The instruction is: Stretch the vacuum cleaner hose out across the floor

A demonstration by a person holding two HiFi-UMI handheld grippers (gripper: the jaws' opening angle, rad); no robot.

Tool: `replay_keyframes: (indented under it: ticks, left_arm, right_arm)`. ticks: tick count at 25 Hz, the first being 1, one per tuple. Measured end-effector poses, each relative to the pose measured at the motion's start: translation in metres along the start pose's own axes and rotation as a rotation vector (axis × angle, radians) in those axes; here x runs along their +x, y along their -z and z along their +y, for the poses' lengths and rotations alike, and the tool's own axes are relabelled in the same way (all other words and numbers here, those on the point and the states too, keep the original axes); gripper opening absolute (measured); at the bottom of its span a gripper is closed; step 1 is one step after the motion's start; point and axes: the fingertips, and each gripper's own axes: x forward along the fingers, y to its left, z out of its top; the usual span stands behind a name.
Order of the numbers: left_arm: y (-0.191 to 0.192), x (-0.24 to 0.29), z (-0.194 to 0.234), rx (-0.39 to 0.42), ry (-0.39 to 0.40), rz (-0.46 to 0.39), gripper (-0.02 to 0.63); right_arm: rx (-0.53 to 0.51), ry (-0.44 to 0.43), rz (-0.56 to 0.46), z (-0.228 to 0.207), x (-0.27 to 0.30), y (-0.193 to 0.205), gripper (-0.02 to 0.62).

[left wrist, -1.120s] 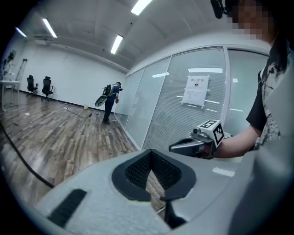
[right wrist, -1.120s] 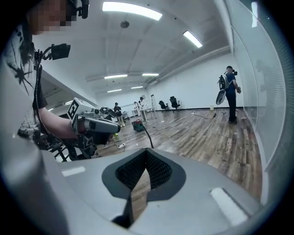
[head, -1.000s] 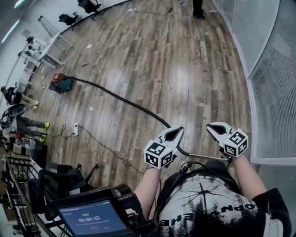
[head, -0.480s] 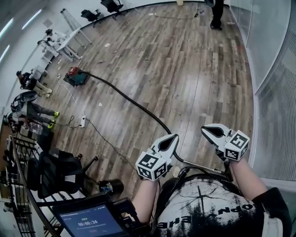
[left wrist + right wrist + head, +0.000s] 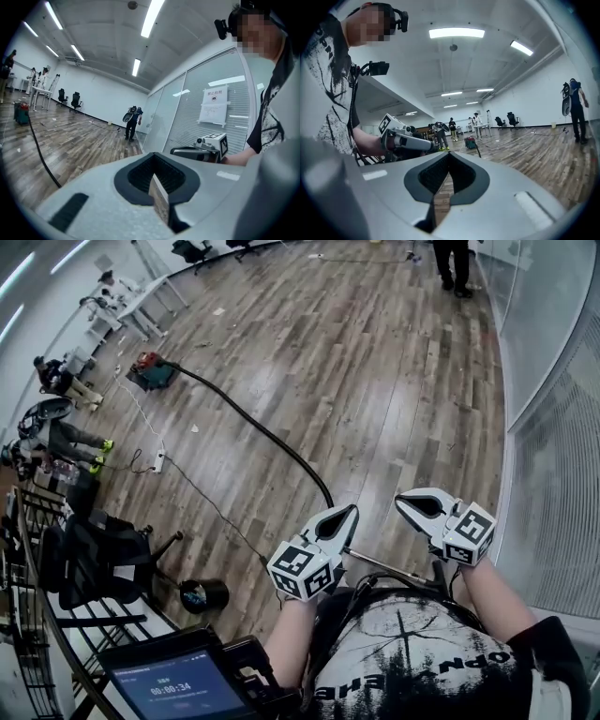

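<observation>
while both tongs are held up level in front of the person's chest, neither grips anything. the left tongs [image 5: 343, 517] are clenched tight, with only a sliver of floor showing through the slit between the jaws. the right tongs [image 5: 411, 502] are clenched the same way, near the left pair and pointing the same way. the hose [image 5: 253, 423] is in neither pair. its metal wand [image 5: 394, 568] sits lower down; in the head view it shows in the gap between the two tongs and runs toward the person's body under the right pair. from there the black hose passes beneath the left tongs and runs away over the wooden floor [image 5: 375, 381] in a long, gentle curve, up and to the left, well apart from both tongs. off to its left lies a white power strip [image 5: 157, 462] with a thin cable. at its far end the hose meets the vacuum cleaner [image 5: 150, 371], a red and teal body on the floor near a white table [image 5: 141, 298]. farther off, a person in dark clothes [image 5: 457, 263] stands by the glass wall [image 5: 544, 352].
</observation>
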Motion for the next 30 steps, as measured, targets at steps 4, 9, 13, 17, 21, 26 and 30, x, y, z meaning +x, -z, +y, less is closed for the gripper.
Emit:
replay_keyframes:
  ticks: [4,9,13,17,21,26,30]
  left_arm:
    - [-0.001,-0.001,-0.004,0.032,-0.028,0.000,0.000]
    - [-0.003,-0.004,-0.015,0.045,-0.037,0.000,0.000]
    - [-0.004,-0.005,-0.019,0.056,-0.033,0.000,0.000]
    - [-0.002,-0.011,-0.018,0.073,-0.040,0.004,0.000]
    - [-0.003,-0.015,-0.017,0.076,-0.048,-0.002,0.000]
    - [-0.003,-0.017,-0.013,0.076,-0.064,-0.011,0.000]
    - [-0.001,-0.018,-0.012,0.074,-0.066,-0.010,0.000]
  right_arm:
    - [-0.001,-0.004,0.020,0.003,-0.007,0.003,0.008]
    - [-0.014,0.038,0.056,0.007,-0.019,0.010,0.007]
    - [-0.037,0.059,0.064,0.007,-0.022,0.012,0.006]
    - [-0.061,0.057,0.067,0.012,-0.018,0.009,0.006]
    - [-0.075,0.047,0.071,0.016,-0.016,0.005,0.006]
    - [-0.091,0.027,0.075,0.018,-0.009,0.002,0.006]
    - [-0.089,0.012,0.068,0.022,-0.009,0.001,0.006]
